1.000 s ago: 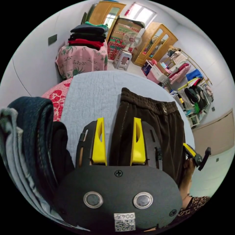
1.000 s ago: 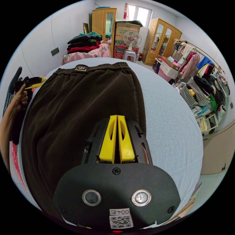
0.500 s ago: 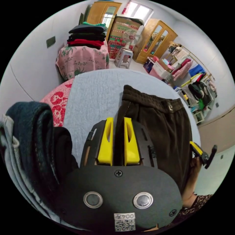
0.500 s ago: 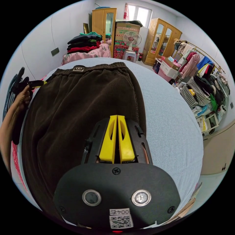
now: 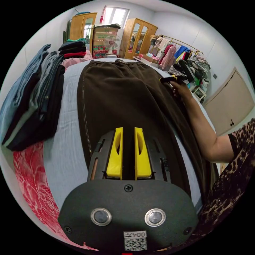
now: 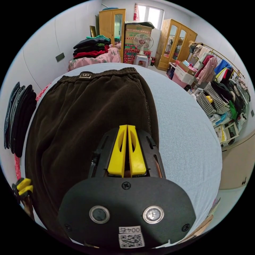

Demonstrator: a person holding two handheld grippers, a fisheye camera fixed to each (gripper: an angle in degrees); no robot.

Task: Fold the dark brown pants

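The dark brown pants lie flat on the light blue bed, and both my left gripper and right gripper have their jaws pinched on the cloth at opposite side edges.

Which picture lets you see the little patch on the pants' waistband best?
The right gripper view. The patch sits plain and near on the waistband of the dark brown pants. In the left gripper view, the waistband is far off and small, and I cannot make the patch out.
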